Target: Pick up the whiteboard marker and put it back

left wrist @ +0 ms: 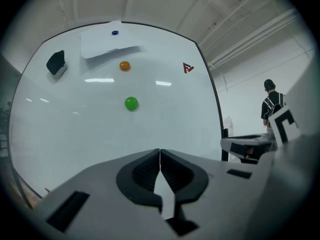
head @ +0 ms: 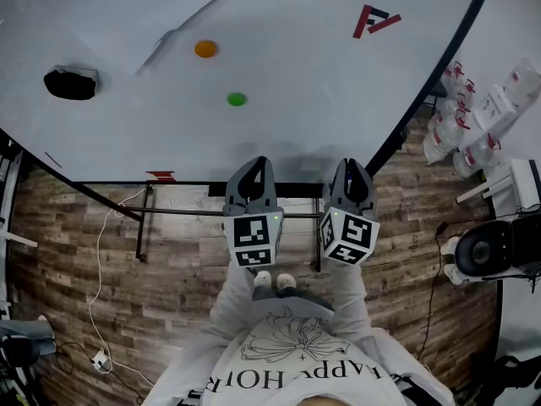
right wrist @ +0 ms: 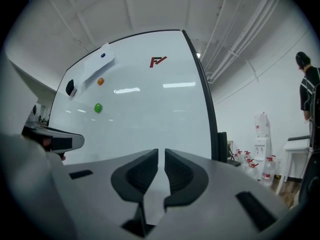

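Bright, even ceiling light; glare streaks on the whiteboard (left wrist: 100, 129); fisheye edges dark, bent.

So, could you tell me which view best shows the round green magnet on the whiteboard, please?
The left gripper view: the round green magnet is largest and near centre. The head view shows it smaller; the right gripper view, smallest, at left.
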